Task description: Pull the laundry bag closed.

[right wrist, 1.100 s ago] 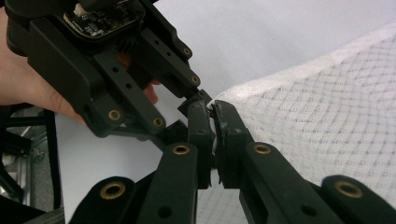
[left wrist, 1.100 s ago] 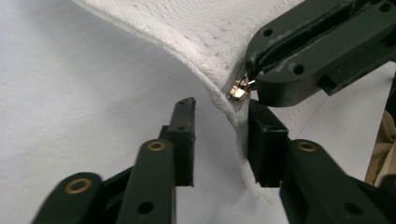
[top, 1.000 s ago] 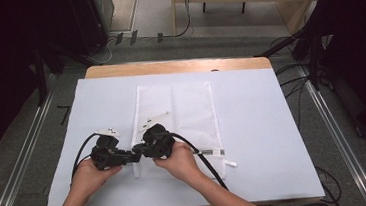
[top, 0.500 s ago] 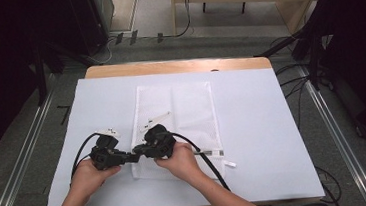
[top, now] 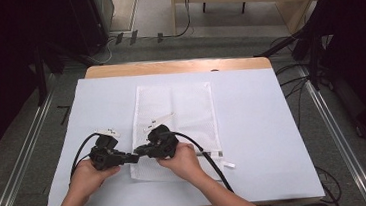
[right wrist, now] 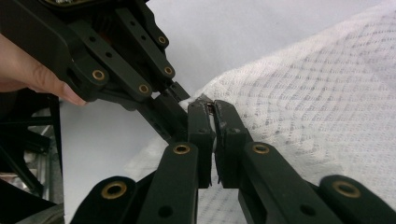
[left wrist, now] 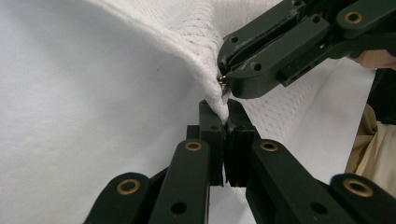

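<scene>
A white mesh bag (top: 181, 108) lies flat in the middle of the white table cover (top: 253, 127). Its near left corner is lifted off the cover. My left gripper (top: 134, 158) comes in from the left and is shut on the edge of the mesh bag (left wrist: 187, 37), the cloth pinched between its pads (left wrist: 236, 128). My right gripper (top: 141, 150) meets it tip to tip from the right. It is shut on the same corner of the mesh bag (right wrist: 317, 93), just above the left gripper (right wrist: 175, 95). A small metal piece shows at the tip of the right gripper (left wrist: 226, 80).
Black cables trail from both grippers across the near part of the cover. Small white tags lie by the left hand (top: 106, 133) and near the right forearm (top: 229, 165). The wooden table edge (top: 178, 66) runs along the far side, and metal rails flank the table.
Both hands stay at the bag's near left corner; the grippers' tips have drawn slightly closer together.
</scene>
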Demonstrator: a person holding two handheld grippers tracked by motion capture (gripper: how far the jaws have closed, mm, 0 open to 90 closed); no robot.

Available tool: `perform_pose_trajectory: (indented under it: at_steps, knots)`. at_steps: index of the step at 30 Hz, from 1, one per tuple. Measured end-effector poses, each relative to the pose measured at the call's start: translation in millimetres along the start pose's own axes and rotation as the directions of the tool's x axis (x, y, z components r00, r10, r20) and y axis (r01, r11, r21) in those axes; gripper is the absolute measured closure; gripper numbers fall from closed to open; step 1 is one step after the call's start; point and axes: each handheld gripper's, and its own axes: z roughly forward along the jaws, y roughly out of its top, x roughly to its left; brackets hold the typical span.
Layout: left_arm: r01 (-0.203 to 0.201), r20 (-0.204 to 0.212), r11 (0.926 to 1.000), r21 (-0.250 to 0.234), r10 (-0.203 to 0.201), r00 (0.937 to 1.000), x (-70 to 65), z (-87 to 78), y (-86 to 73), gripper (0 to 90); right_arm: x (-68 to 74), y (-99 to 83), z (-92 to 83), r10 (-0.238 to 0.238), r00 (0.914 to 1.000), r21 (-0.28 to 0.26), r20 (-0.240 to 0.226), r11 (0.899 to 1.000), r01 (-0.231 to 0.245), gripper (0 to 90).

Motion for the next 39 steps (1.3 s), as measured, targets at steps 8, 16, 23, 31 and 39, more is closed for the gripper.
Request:
perform_pose_trajectory:
  at_steps: [8,16,23,31,39]
  knots:
    - [-0.013,0.001,0.9999,0.003,0.013,0.9999,0.6,-0.9,-0.3,89.0,-1.9,-2.6,0.3,0.012,0.9998,-0.001,-0.014,1.0,-0.012,88.5]
    - [-0.049,-0.014,0.9988,0.002,0.049,0.9987,-0.4,1.4,0.5,80.4,2.2,-0.9,-3.0,-0.012,0.9998,-0.004,-0.016,1.0,0.012,88.4]
    - [-0.054,-0.01,0.9986,0.002,0.054,0.9985,-0.3,1.3,0.5,82.0,2.7,-0.9,-2.8,-0.018,0.9996,0.001,-0.024,1.0,0.018,88.3]
    - [-0.052,-0.005,0.9986,0.003,0.052,0.9986,-2.0,-1.4,1.4,88.1,1.5,-1.4,-2.8,-0.02,0.9993,0.001,-0.031,1.0,0.02,88.4]
    - [-0.046,-0.003,0.9989,0.011,0.046,0.9989,-2.6,-4.2,1.3,88.8,0.2,-5.7,-0.9,-0.064,0.9978,-0.016,-0.016,0.998,0.064,88.6]
